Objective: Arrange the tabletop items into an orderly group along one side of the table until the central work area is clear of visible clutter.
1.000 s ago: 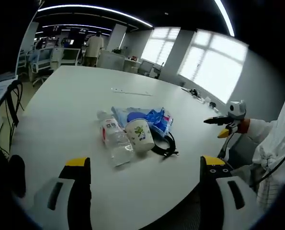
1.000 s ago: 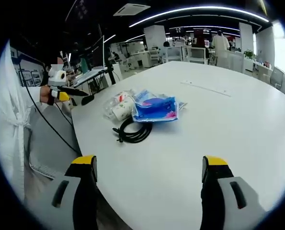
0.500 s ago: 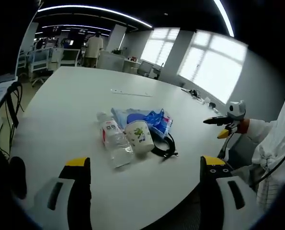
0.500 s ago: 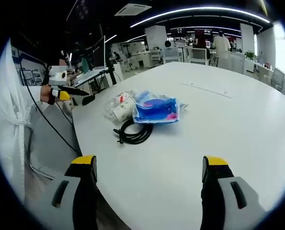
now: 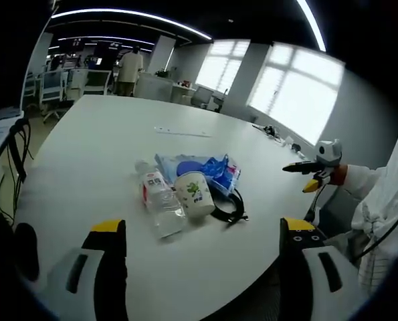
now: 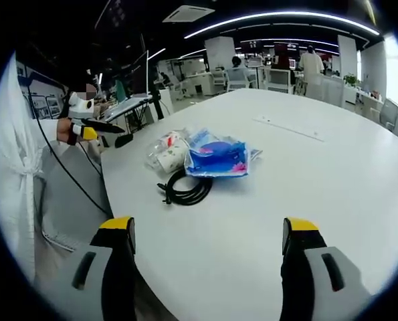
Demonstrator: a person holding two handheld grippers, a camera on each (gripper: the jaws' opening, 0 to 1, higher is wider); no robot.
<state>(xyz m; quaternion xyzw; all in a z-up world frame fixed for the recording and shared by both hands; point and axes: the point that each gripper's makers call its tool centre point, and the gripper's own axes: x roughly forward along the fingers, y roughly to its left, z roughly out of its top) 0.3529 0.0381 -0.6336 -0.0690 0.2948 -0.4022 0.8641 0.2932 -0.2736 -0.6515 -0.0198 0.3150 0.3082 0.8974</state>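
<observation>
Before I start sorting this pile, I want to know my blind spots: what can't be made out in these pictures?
- Blue packet: print too small to read in either view; the paper cup hides part of it in the left gripper view.
- Black cable coil: mostly behind the cup in the left gripper view.
- Water bottle: largely hidden beside the cup in the right gripper view; label unreadable.
- Flat strip farther up the table: too small to identify.

The right gripper point(image 6: 209, 244) hangs over the white table point(image 6: 306, 180), jaws spread wide; ahead lie a coiled black cable point(image 6: 185, 190), a blue plastic packet point(image 6: 215, 155), a tipped paper cup point(image 6: 169, 158) touching it; the left gripper point(image 6: 95, 125) shows at far left.
</observation>
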